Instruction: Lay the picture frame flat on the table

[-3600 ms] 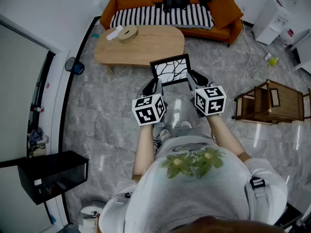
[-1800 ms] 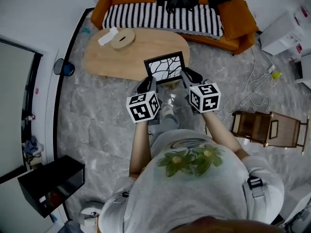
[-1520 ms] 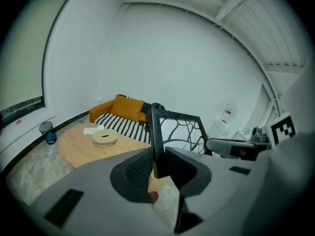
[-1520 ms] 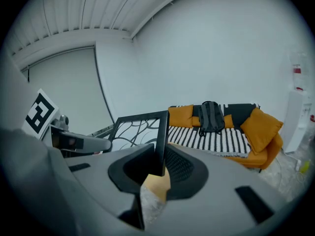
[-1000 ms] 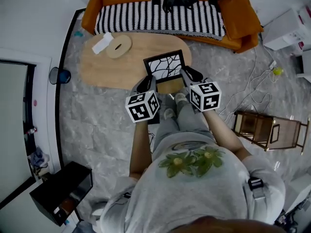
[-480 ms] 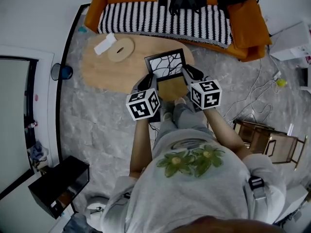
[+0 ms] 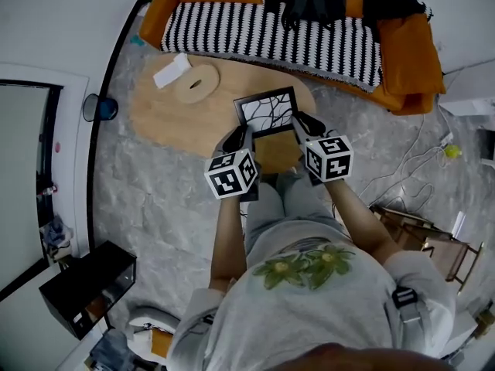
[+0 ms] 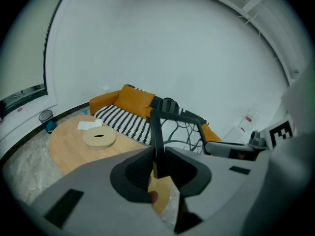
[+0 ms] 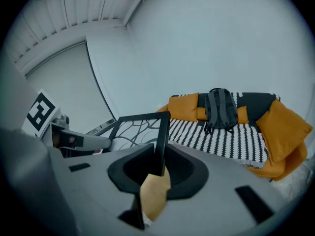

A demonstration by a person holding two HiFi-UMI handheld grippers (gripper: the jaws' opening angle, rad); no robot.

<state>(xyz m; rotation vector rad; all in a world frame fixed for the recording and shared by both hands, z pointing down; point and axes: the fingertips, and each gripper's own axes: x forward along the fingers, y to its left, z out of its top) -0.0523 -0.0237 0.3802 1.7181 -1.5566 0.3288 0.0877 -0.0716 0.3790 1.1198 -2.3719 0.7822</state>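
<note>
A black picture frame (image 7: 267, 111) with a branch drawing hangs in the air over the near right end of the oval wooden table (image 7: 170, 118), tilted up toward me. My left gripper (image 7: 240, 136) is shut on the frame's left edge (image 8: 156, 132). My right gripper (image 7: 302, 124) is shut on the frame's right edge (image 9: 161, 132). In the left gripper view the left gripper (image 8: 158, 162) has its jaws pressed on the thin black bar, with the table (image 8: 66, 149) below. The right gripper (image 9: 160, 167) shows the same grip in the right gripper view.
On the table's far left lie a round wooden disc (image 7: 196, 83) and a white tissue pack (image 7: 172, 71). Behind it stands an orange sofa (image 7: 406, 60) with a striped cover and a dark backpack (image 9: 220, 109). A wooden chair (image 7: 421, 234), cables (image 7: 410, 165) and a black cabinet (image 7: 85, 288) are on the floor.
The person has walked up to the table. The frame, held by both grippers throughout, has gone from over the floor to over the table's near end.
</note>
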